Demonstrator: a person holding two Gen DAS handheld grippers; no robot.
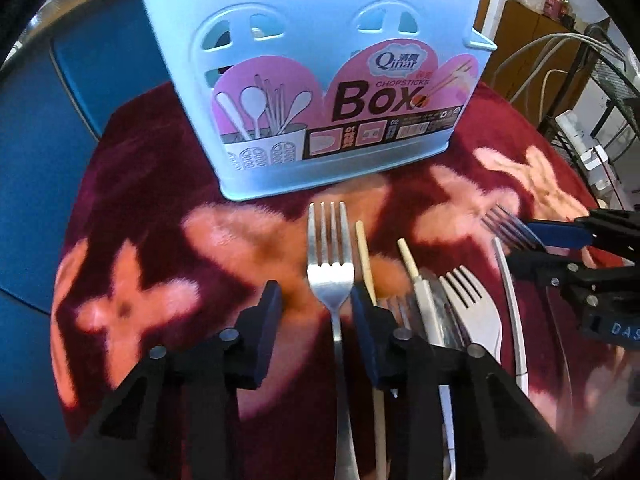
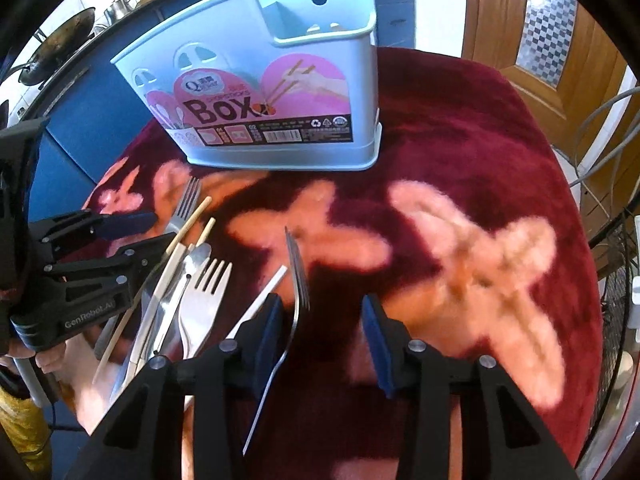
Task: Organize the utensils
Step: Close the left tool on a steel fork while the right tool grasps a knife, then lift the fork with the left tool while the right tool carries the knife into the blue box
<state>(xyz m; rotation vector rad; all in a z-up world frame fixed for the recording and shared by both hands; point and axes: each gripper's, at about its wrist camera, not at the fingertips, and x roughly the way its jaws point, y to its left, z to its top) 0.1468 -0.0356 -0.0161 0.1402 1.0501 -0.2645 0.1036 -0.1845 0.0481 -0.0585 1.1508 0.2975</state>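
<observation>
A light blue chopsticks box stands at the back of the red furry mat; it also shows in the right wrist view. A steel fork lies flat between the fingers of my open left gripper. To its right lie two wooden chopsticks, a white plastic fork and other cutlery. My right gripper is open around a second steel fork that stands on its edge. The right gripper shows in the left wrist view and the left gripper in the right wrist view.
The red mat with pink flowers covers a round table. A white chopstick lies left of the right gripper. A blue cabinet stands at the left, wire racks and cables at the right, a wooden door behind.
</observation>
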